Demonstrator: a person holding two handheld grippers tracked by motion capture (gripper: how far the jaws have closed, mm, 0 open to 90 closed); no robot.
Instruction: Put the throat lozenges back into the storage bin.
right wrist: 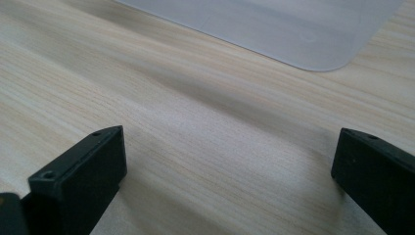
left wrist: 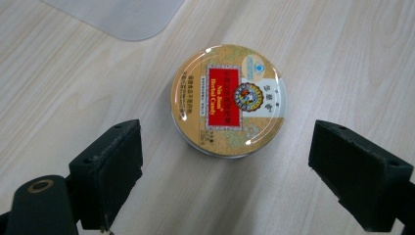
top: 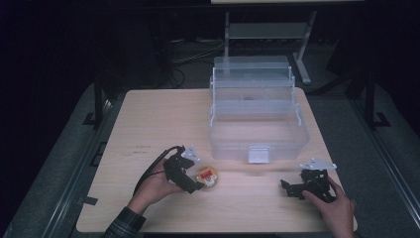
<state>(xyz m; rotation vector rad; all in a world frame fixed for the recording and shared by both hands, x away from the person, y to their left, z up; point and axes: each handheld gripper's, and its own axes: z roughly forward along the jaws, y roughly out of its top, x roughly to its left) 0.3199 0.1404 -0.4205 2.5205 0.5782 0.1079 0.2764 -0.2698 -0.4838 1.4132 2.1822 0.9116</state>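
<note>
my left gripper [left wrist: 225, 171] hangs wide open just short of the candy tin [left wrist: 228, 100], gripping nothing; approach step; next, i judge, advance and close; my right gripper [right wrist: 227, 171] gapes empty.

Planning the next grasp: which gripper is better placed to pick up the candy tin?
Left. The left gripper has its jaws open right by the candy tin. The right gripper is open over bare table, well away from it.

Light wooden table [top: 148, 119], round candy tin [top: 207, 176], clear plastic toolbox [top: 257, 134]
</note>
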